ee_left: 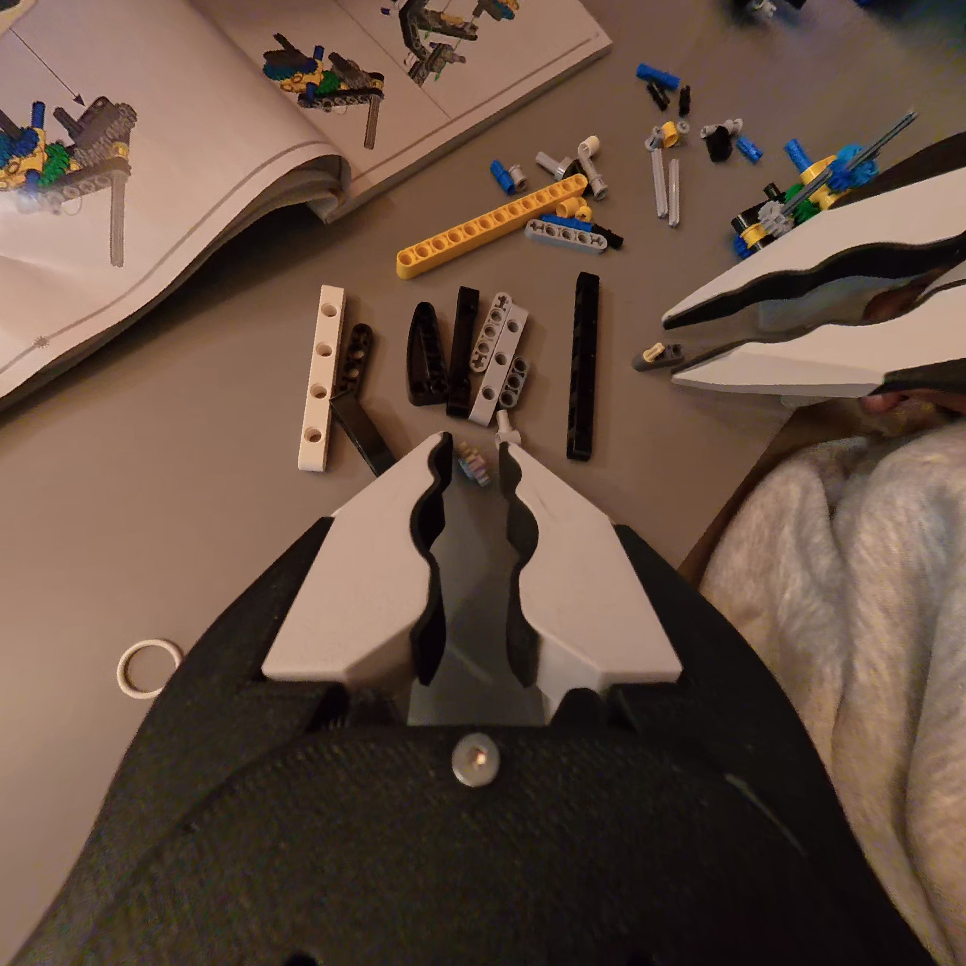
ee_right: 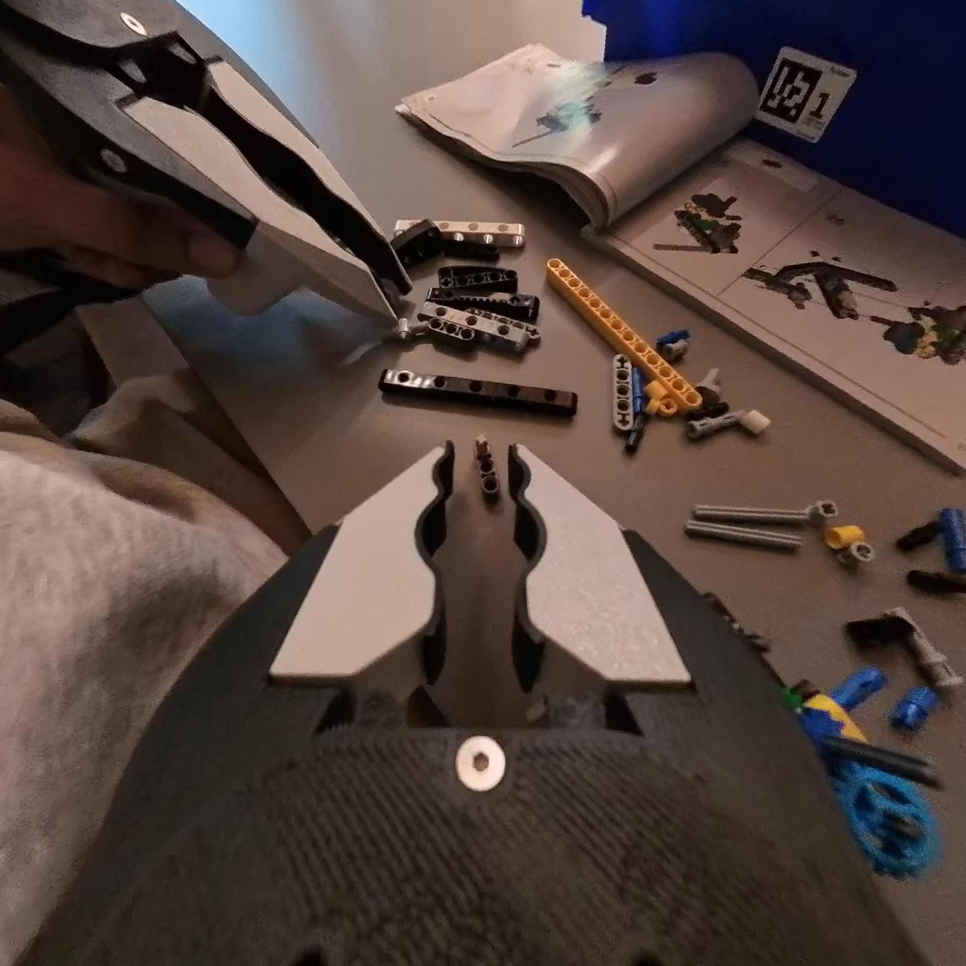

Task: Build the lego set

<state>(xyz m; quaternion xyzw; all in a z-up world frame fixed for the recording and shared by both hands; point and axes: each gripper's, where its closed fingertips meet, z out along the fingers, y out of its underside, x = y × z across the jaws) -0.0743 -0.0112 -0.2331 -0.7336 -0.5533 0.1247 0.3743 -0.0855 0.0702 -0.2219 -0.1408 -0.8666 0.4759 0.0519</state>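
Note:
My left gripper (ee_left: 474,444) is open, with a small pale gear (ee_left: 473,466) lying between its tips, just short of a row of black and grey beams (ee_left: 470,355). It also shows in the right wrist view (ee_right: 400,303), tips down at those beams (ee_right: 481,313). My right gripper (ee_right: 481,448) is open, its tips on either side of a small dark grey connector with a tan pin (ee_right: 486,473); in the left wrist view the right gripper (ee_left: 669,347) and connector (ee_left: 656,356) show at the right. A yellow, blue and green part-built model (ee_left: 805,193) sits behind it.
An open instruction booklet (ee_left: 209,130) lies at the far side. On the grey table lie a long yellow beam (ee_left: 491,219), a long black beam (ee_left: 583,366), a white beam (ee_left: 321,376), small pins and axles (ee_left: 666,188) and a white ring (ee_left: 149,669). A person's pale fleece (ee_left: 862,627) is at the table edge. Left tips to right tips: about 9 cm.

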